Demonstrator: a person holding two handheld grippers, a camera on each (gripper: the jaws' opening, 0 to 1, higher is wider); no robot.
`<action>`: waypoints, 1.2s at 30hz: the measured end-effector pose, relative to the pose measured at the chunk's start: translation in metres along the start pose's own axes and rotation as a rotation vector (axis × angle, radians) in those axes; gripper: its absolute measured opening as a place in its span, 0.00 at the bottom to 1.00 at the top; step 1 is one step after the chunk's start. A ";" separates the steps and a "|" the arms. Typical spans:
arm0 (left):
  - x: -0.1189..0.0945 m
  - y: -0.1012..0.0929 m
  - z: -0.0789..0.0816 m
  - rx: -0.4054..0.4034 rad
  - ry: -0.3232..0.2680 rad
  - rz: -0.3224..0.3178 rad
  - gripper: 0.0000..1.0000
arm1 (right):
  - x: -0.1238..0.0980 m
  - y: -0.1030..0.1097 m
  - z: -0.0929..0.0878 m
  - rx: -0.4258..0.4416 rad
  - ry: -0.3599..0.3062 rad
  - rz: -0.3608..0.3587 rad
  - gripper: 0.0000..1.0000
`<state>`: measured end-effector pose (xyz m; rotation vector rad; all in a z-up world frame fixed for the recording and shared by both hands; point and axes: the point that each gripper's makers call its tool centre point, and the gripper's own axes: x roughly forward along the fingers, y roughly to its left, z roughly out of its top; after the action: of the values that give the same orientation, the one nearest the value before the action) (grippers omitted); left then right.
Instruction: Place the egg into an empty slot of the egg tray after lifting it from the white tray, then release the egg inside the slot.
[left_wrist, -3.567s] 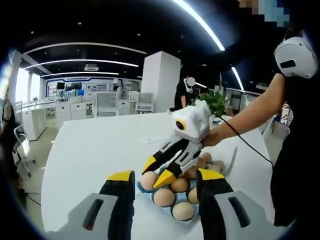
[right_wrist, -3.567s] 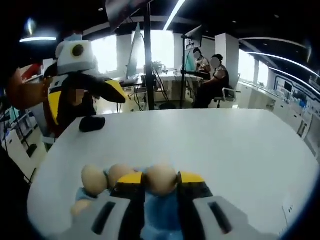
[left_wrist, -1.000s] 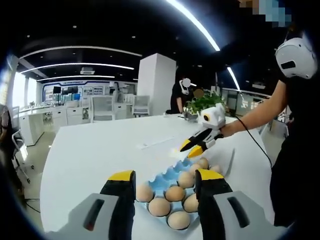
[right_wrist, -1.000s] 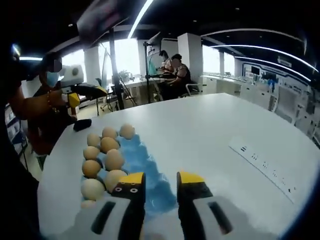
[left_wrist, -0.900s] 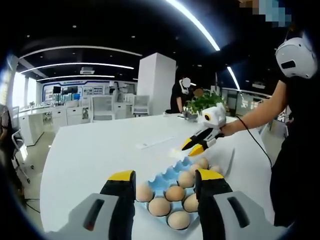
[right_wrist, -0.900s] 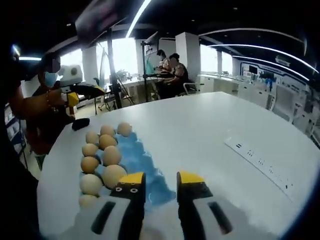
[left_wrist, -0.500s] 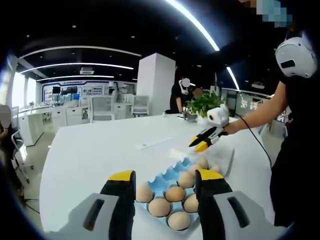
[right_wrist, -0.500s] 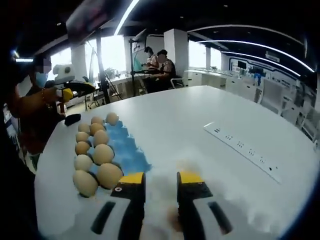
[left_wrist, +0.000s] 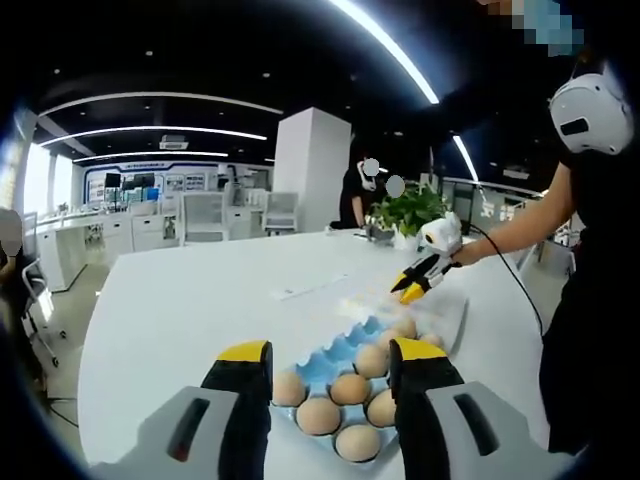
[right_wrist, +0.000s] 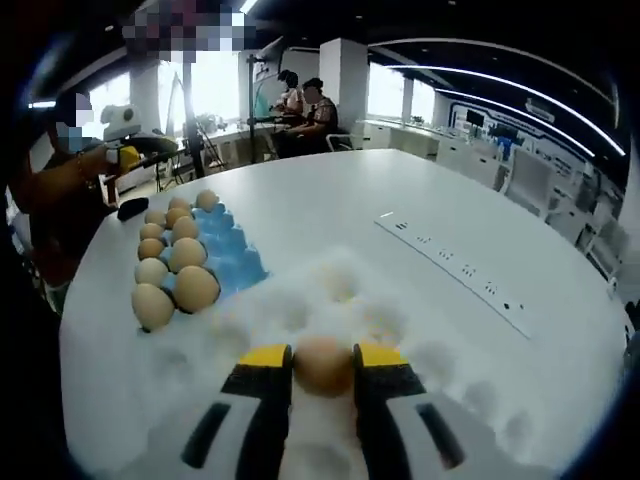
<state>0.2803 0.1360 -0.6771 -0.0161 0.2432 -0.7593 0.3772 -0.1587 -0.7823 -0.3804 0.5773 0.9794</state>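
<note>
My right gripper (right_wrist: 322, 358) is down in the white tray (right_wrist: 440, 350), a brown egg (right_wrist: 322, 369) sitting between its yellow tips. The jaw gap is as wide as before, so it looks open around the egg. To the left lies the blue egg tray (right_wrist: 232, 262), with several eggs in its left-hand rows and bare blue slots beside them. In the left gripper view my left gripper (left_wrist: 330, 352) hangs open over the egg tray (left_wrist: 322, 364). Beyond it the right gripper (left_wrist: 408, 290), held in a hand, dips to the white tray (left_wrist: 452, 312). The left gripper (right_wrist: 135, 152) shows far left.
A white power strip (right_wrist: 450, 270) lies on the round white table (right_wrist: 330, 190) to the right of the trays. A small black object (right_wrist: 130, 208) rests near the table's left edge. A potted plant (left_wrist: 405, 210) stands at the far side. People sit in the background.
My right gripper has moved from beside the blue egg tray to over the white tray and lowered around an egg. The left gripper has stayed still.
</note>
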 end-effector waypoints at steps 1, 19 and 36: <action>0.000 0.000 0.000 0.001 -0.002 0.001 0.47 | 0.001 0.000 0.000 0.003 0.001 0.001 0.26; -0.004 0.003 0.000 0.001 -0.003 0.013 0.46 | 0.001 0.005 -0.003 -0.122 0.010 0.090 0.26; -0.002 0.001 -0.002 -0.004 -0.003 0.010 0.46 | -0.010 0.004 0.006 -0.079 0.043 0.077 0.23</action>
<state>0.2793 0.1387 -0.6785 -0.0199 0.2415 -0.7489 0.3713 -0.1594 -0.7716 -0.4533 0.5964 1.0727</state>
